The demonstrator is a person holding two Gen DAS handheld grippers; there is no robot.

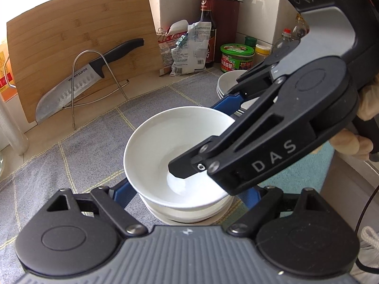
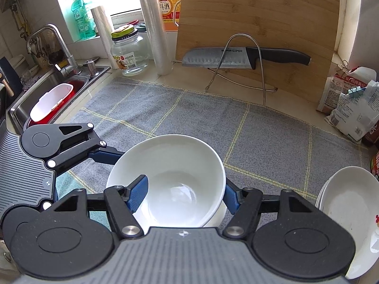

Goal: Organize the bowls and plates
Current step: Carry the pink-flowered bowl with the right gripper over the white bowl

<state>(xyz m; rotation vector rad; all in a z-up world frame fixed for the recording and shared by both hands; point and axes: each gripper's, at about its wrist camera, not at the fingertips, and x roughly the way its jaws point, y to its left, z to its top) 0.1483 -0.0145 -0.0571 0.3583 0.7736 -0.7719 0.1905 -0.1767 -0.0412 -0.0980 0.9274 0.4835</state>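
A white bowl [image 1: 165, 146] [image 2: 180, 165] sits tilted on top of a short stack of white bowls [image 1: 184, 215] [image 2: 216, 215] on the grey checked cloth [image 2: 189, 113]. My right gripper [image 2: 184, 194] [image 1: 205, 137] is shut on the top bowl's wall, with one finger inside the bowl and the other outside its rim. My left gripper [image 1: 187, 189] straddles the lower bowls. Its blue fingers [image 1: 120, 189] run in against their sides under the top bowl's rim, where the pads are hidden. A stack of white plates [image 1: 227, 82] [image 2: 348, 213] lies on the cloth to the right.
A bamboo cutting board [image 2: 260, 19] and a knife [image 2: 220, 59] on a wire rack stand at the back. Sauce bottles, jars [image 1: 236, 56] and bags crowd the back right corner. A sink [image 2: 47, 87] holding a red and white tub lies at the left. A hand [image 1: 350, 142] holds the right gripper.
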